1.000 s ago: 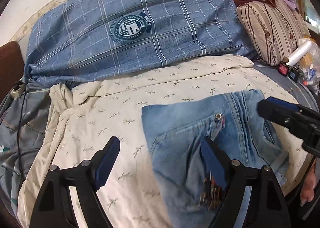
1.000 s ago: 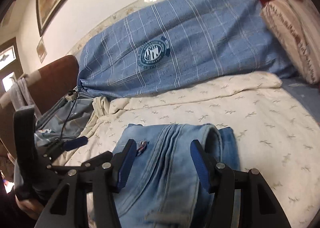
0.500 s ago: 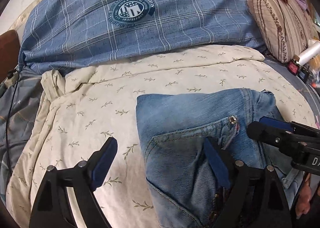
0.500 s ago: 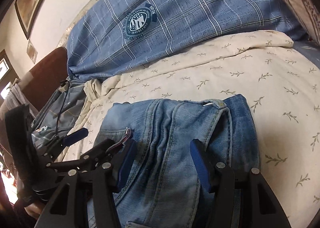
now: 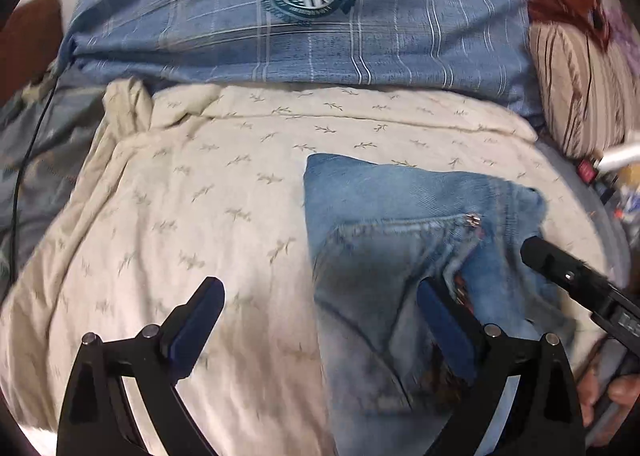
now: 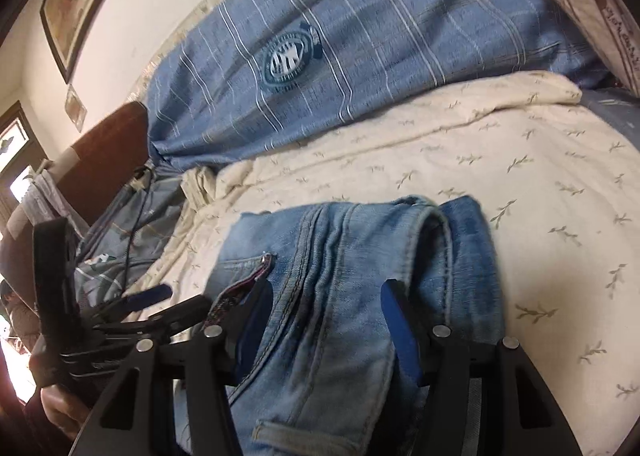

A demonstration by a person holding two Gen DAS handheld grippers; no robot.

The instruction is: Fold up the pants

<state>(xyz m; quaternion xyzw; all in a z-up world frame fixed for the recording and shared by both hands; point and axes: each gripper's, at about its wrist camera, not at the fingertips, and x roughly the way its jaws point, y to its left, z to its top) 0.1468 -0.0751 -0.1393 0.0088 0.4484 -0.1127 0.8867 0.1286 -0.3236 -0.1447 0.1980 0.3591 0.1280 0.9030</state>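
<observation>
Light blue denim pants [image 5: 400, 240] lie folded in a stack on a cream leaf-print sheet [image 5: 208, 208]. My left gripper [image 5: 320, 308] is open over the stack's left edge: the right finger is over the denim, the left over the sheet. In the right wrist view the pants [image 6: 352, 256] lie under my right gripper [image 6: 324, 308], which is open with both blue-padded fingers over the denim near the waistband. The right gripper's black body shows at the right of the left wrist view [image 5: 576, 288].
A blue plaid pillow [image 5: 304, 24] with a round crest lies behind the sheet. A striped beige pillow [image 5: 576, 88] stands at the right, small items beside it. A grey-blue bag with a black cable [image 6: 132, 216] and a brown headboard [image 6: 104, 160] are left.
Both grippers have moved down and forward over the folded pants. Both stay open. The denim stack fills more of both views.
</observation>
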